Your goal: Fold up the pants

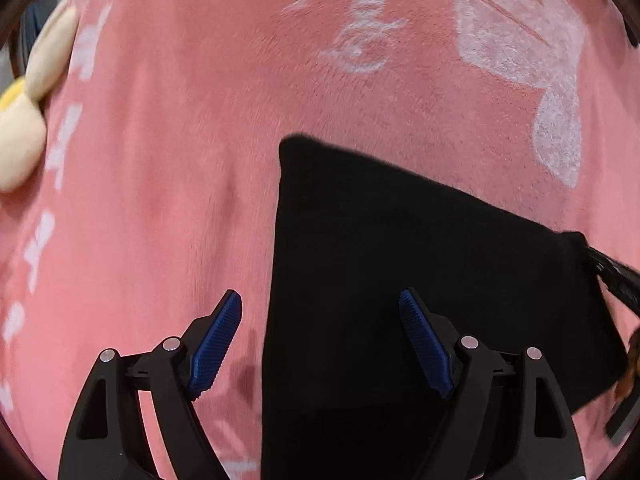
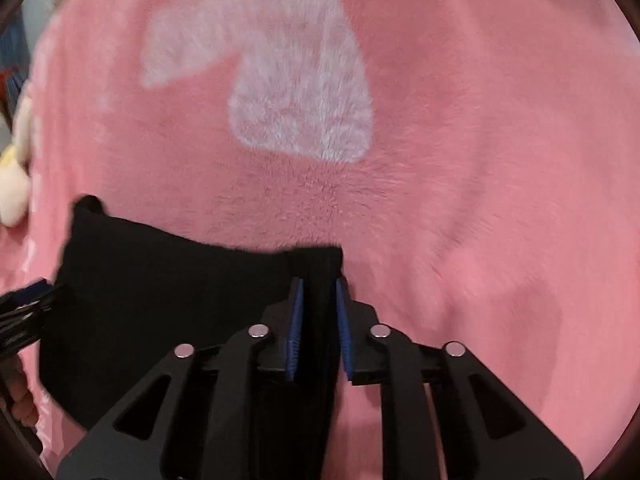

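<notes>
The black pants (image 1: 400,220) lie folded flat on a pink fleece blanket (image 1: 180,140). My left gripper (image 1: 320,298) hovers open over their near left edge, one blue pad over the blanket and the other over the black cloth. In the right wrist view the pants (image 2: 160,280) spread to the left, and my right gripper (image 2: 320,308) is shut on a thick fold at their far right corner, with cloth filling the gap between its pads. The right gripper's fingers (image 1: 616,276) also show at the pants' right edge in the left wrist view.
The pink blanket (image 2: 460,180) with white printed shapes covers the whole surface. A cream and yellow plush toy (image 1: 24,120) lies at its left edge, also seen as the plush toy (image 2: 14,184) in the right wrist view. A hand (image 2: 20,396) holds the left gripper there.
</notes>
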The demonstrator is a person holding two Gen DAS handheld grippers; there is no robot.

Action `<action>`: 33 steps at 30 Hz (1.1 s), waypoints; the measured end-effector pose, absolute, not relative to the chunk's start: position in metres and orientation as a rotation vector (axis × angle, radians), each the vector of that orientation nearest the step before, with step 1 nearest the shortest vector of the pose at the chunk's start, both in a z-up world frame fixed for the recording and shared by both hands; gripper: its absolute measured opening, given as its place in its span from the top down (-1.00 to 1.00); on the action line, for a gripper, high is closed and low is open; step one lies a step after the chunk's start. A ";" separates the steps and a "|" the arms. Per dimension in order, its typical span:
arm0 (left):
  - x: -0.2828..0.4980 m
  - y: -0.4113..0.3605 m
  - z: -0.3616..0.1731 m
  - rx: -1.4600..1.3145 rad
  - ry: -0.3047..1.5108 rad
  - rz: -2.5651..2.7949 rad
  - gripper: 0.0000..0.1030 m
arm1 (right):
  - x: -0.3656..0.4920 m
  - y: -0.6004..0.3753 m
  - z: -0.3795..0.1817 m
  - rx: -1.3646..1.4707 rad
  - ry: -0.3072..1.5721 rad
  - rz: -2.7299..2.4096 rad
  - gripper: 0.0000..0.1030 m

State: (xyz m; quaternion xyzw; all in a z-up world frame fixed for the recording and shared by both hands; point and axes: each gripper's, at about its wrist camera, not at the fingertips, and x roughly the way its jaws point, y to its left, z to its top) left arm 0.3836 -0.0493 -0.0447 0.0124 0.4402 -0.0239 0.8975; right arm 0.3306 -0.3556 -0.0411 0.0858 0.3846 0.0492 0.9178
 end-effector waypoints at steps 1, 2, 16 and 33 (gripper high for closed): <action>0.375 -0.042 -0.044 -0.001 0.904 -0.065 -0.51 | 0.307 -0.359 -0.038 0.204 0.766 0.115 -0.12; 0.366 -0.036 -0.044 -0.017 0.903 -0.080 -0.51 | 0.293 -0.360 -0.039 0.214 0.761 0.130 -0.41; 0.319 -0.021 -0.022 -0.257 0.954 -0.280 0.42 | 0.239 -0.344 -0.007 0.320 0.739 0.326 0.34; 0.324 -0.082 -0.050 0.189 0.936 0.036 -0.25 | 0.248 -0.318 -0.038 0.210 0.839 0.203 0.98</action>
